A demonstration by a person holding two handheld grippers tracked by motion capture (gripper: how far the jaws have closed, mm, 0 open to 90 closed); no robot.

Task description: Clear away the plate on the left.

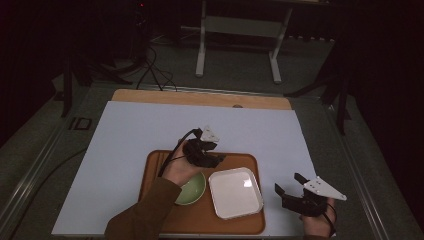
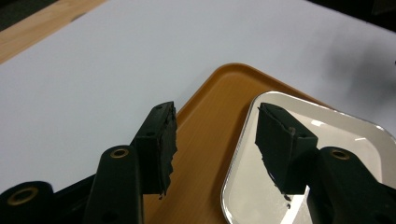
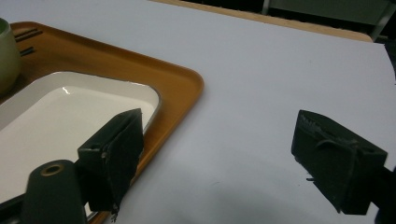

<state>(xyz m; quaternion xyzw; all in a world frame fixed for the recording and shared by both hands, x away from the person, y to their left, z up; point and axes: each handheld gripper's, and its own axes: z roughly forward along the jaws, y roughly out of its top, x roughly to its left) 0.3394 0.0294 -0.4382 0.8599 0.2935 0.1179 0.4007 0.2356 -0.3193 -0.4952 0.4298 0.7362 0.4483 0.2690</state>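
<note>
Nearest me, my right gripper [image 1: 289, 187] hovers with jaws spread over the pale sheet [image 1: 125, 135], just right of the orange tray [image 1: 200, 225]. On the tray sit a white square dish [image 1: 235, 193] and green bowl [image 1: 192, 191]. Beyond, my left gripper [image 1: 216, 151] hangs spread, holding nothing.

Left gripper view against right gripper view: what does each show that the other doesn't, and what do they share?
Left gripper view alone: its own open jaws, one hanging above the white square dish.

Right gripper view alone: the green bowl at the tray's far end, dark chopsticks beyond it, and its own open jaws, one by the tray's edge, one above the table.

Shared: the orange tray, the white dish, the pale table cover, the table's wooden edge.
</note>
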